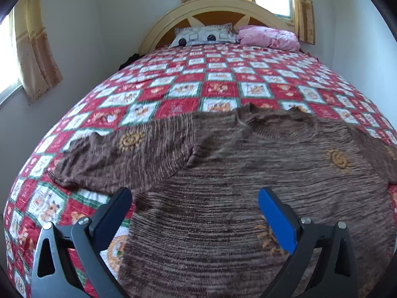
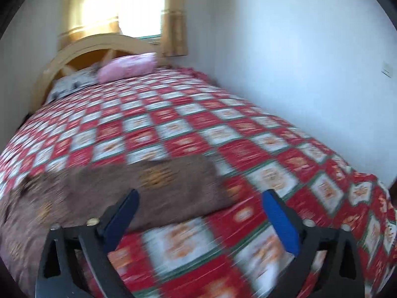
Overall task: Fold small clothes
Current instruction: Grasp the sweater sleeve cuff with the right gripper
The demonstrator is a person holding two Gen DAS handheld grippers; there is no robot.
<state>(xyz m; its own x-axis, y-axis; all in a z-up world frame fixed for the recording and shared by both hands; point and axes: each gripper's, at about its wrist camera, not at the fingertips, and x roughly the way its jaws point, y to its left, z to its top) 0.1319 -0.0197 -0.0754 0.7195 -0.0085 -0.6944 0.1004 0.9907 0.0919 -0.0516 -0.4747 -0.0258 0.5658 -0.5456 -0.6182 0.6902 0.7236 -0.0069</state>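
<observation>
While spread flat, brown top under (open) left hand-held gripper

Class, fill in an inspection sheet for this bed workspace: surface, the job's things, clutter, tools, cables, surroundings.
Surface: bed with a red and white checked quilt.
Job's things: brown top spread flat on the quilt, one sleeve out to the side.
Clutter: patterned pillow and pink pillow at the headboard.
Tools: left tool open over the top, holding nothing; right tool open, empty, near the sleeve; view blurred.
Cables: nothing seen.
Surroundings: white walls, curtains, bright windows.
</observation>
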